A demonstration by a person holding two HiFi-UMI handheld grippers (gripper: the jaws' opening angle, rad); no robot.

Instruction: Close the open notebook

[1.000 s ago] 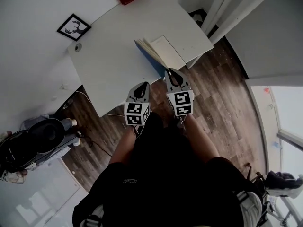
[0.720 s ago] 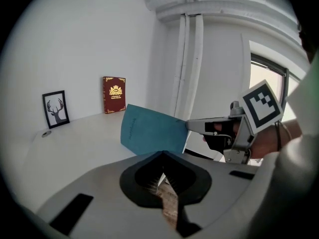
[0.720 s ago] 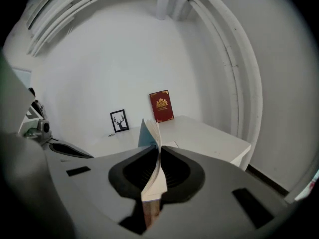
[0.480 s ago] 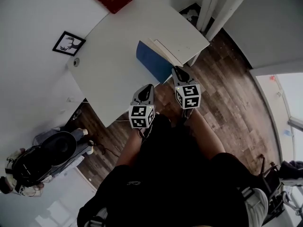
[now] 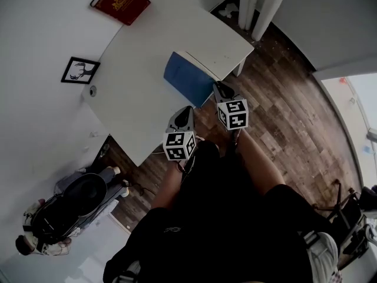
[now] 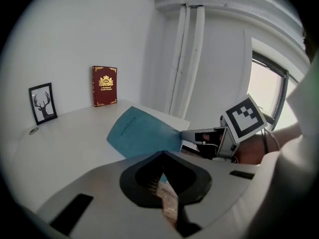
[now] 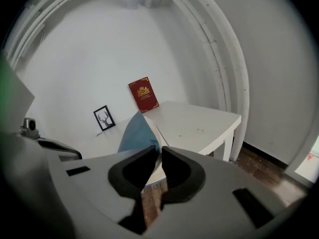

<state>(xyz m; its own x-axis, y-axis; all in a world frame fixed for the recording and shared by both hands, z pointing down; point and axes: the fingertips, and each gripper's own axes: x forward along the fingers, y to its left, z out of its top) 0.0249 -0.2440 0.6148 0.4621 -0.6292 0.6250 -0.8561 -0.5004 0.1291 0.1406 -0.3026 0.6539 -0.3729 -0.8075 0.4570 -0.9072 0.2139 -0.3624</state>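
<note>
Since a second ago the notebook's [image 5: 189,78] blue cover [image 6: 142,133] is swinging down nearly flat at the table's [image 5: 135,99] near edge, right gripper [image 5: 219,88] pinching its corner, left gripper [image 5: 187,112] idling closed and empty beside that edge; closing is nearly finishing.

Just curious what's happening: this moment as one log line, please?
notebook: cover tilted, not flat | right gripper: shut on cover edge | left gripper: shut, empty

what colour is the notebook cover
Blue; the notebook cover shows best in the left gripper view.
</note>
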